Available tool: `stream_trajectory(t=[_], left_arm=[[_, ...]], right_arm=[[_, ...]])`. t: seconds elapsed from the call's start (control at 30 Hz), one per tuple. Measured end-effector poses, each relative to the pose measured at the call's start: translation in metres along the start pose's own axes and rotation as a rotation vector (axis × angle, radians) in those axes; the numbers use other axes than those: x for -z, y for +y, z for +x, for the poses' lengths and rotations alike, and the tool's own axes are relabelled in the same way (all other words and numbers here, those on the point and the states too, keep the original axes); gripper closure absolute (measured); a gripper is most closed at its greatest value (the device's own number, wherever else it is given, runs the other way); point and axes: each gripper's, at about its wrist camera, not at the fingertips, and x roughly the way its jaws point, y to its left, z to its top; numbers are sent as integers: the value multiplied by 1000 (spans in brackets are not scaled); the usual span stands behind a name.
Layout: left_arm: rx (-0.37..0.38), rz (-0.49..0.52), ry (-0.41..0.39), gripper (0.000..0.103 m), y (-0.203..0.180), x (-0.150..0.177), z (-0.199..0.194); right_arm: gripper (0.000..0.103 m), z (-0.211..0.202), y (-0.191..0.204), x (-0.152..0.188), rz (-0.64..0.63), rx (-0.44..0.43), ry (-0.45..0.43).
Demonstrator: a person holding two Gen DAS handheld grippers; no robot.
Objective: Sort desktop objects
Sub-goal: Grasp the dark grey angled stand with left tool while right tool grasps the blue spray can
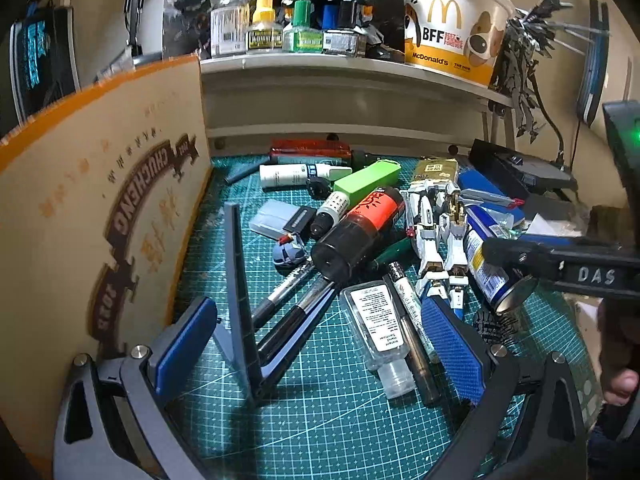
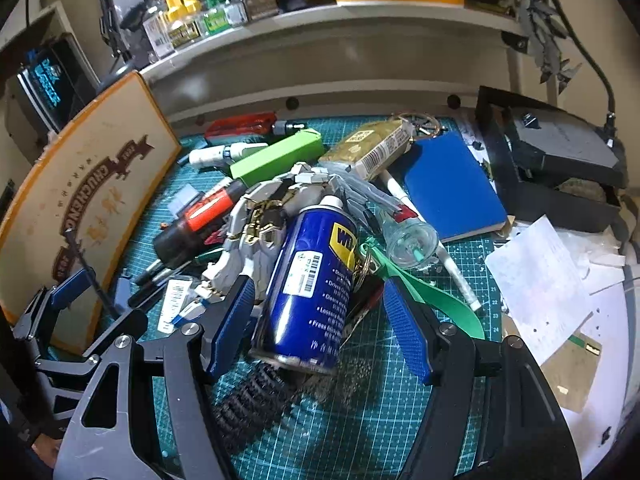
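Pile (image 1: 360,232) fills mid-frame on the tabletop (image 1: 320,400), unsorted. Left gripper (image 1: 320,360) spread, empty; right gripper (image 2: 320,320) spread around the can (image 2: 312,280), not clamped.

Blue spray can (image 2: 308,288) lies tilted atop cluttered pile on green mat (image 2: 400,420).
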Motion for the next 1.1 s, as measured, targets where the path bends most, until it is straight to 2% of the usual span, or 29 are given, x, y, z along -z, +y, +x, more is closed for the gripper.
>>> stream_trajectory(t=[0.13, 0.27, 0.33, 0.37, 0.4, 0.43, 0.47, 0.5, 0.53, 0.7, 0.87, 1.1], left_arm=[[48, -59, 18, 10, 11, -3, 9], [44, -56, 13, 15, 13, -5, 12], [43, -47, 9, 24, 13, -7, 14], [46, -46, 8, 36, 13, -7, 15], [54, -53, 10, 52, 15, -7, 15], [61, -56, 16, 75, 17, -7, 17], [65, -54, 28, 85, 18, -7, 20], [71, -52, 34, 92, 18, -6, 22], [77, -50, 41, 92, 19, -6, 24], [99, -33, 32, 93, 15, -5, 21], [57, -1, 17, 93, 10, -10, 12], [25, 20, -26, 93, 9, -18, -8]], right_arm=[[41, 10, 1, -2, -10, 11, 19], [44, 18, 2, -3, -19, 25, 33], [44, 20, 3, -3, -22, 35, 39], [44, 21, 3, -4, -21, 37, 40], [44, 22, 3, -4, -21, 39, 40], [44, 22, 3, -4, -21, 39, 39], [45, 22, 3, -4, -21, 34, 37], [50, 23, 2, -4, -19, 23, 36], [55, 23, 2, -3, -19, 15, 37], [57, 22, 3, 3, -33, 20, 35], [58, 17, -4, 8, -3, -23, 19], [58, -6, -5, 11, 23, -21, -42]])
